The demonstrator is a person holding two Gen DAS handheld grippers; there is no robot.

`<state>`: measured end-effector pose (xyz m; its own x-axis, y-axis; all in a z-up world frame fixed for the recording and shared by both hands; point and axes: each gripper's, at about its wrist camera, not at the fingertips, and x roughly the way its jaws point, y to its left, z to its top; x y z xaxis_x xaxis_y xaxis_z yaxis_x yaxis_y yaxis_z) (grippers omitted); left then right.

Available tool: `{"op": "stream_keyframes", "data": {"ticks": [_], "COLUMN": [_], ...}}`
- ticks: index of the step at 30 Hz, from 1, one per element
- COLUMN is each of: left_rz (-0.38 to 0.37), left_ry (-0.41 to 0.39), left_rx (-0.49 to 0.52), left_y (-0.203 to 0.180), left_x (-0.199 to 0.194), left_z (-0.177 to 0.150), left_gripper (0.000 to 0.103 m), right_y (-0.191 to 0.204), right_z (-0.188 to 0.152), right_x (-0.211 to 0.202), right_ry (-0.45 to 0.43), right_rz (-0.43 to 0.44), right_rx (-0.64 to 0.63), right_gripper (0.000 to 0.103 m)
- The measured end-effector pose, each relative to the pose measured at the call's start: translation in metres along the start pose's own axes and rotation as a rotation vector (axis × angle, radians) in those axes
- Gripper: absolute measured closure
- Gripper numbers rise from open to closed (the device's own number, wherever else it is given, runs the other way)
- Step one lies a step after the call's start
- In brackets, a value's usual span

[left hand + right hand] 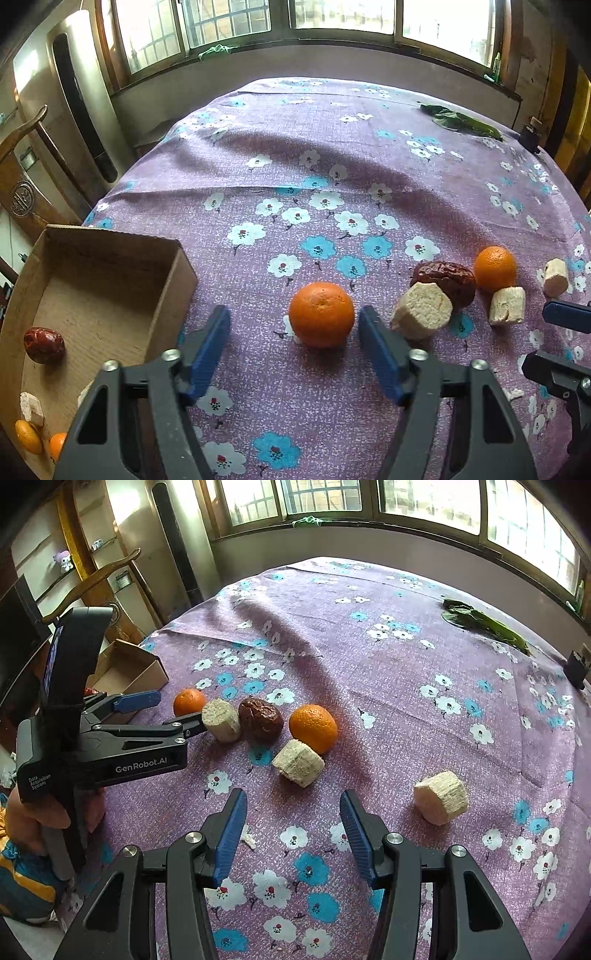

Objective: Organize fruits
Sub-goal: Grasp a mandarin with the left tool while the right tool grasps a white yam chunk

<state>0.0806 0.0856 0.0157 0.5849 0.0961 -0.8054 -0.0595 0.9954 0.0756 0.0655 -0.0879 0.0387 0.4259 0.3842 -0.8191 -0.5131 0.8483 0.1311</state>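
My left gripper (293,325) is open, its blue pads on either side of an orange (320,314) on the purple floral tablecloth, nearer the right pad. To the right lie a pale cut piece (421,309), a red date (445,281), a second orange (495,267) and two more pale pieces (506,305). A cardboard box (170,291) at left holds a date (43,344), oranges and pale pieces. My right gripper (293,827) is open and empty, short of a pale piece (298,762). The left gripper (162,710) shows there around the orange (189,701).
A green leafy vegetable (461,123) lies at the far right of the table. A small black object (577,668) sits at the right edge. A wooden chair (26,166) and a fridge stand beyond the table's left side. Another pale piece (440,796) lies right of my right gripper.
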Motion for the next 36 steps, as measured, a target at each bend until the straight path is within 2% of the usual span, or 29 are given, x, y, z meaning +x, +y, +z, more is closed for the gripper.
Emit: {"op": "stream_keyframes", "data": {"ticks": [1, 2, 5, 10, 11, 14, 17, 22, 36], "left_rz": [-0.029, -0.077, -0.068, -0.095, -0.1, -0.117, -0.123, -0.123, -0.086], "left_ry": [-0.001, 0.007, 0.001, 0.001, 0.0, 0.001, 0.004, -0.002, -0.053], "left_rx": [-0.003, -0.022, -0.011, -0.03, -0.028, -0.025, -0.028, -0.029, -0.03], "left_y": [0.001, 0.004, 0.003, 0.002, 0.001, -0.001, -0.001, -0.001, 0.015], "left_x": [0.0, 0.001, -0.001, -0.011, -0.014, -0.023, -0.028, -0.039, -0.082], "left_z": [0.0, 0.001, -0.001, -0.007, -0.009, -0.015, -0.02, -0.027, -0.056], "left_gripper": [0.07, 0.071, 0.071, 0.071, 0.071, 0.071, 0.071, 0.071, 0.071], "right_y": [0.001, 0.002, 0.004, 0.005, 0.004, 0.004, 0.005, 0.012, 0.053], "right_z": [0.001, 0.002, 0.006, 0.011, 0.013, 0.016, 0.016, 0.009, -0.025], "right_x": [0.002, 0.005, 0.01, 0.021, 0.025, 0.035, 0.035, 0.019, -0.022], "right_ry": [0.005, 0.009, 0.014, 0.029, 0.032, 0.038, 0.042, 0.02, -0.032], "right_rz": [-0.007, -0.012, -0.011, -0.008, -0.011, -0.026, -0.02, 0.034, 0.075], "right_rx": [-0.009, -0.017, -0.027, -0.034, -0.032, -0.043, -0.055, -0.05, -0.055], "right_gripper": [0.046, 0.046, 0.046, 0.046, 0.048, 0.061, 0.066, 0.065, 0.065]}}
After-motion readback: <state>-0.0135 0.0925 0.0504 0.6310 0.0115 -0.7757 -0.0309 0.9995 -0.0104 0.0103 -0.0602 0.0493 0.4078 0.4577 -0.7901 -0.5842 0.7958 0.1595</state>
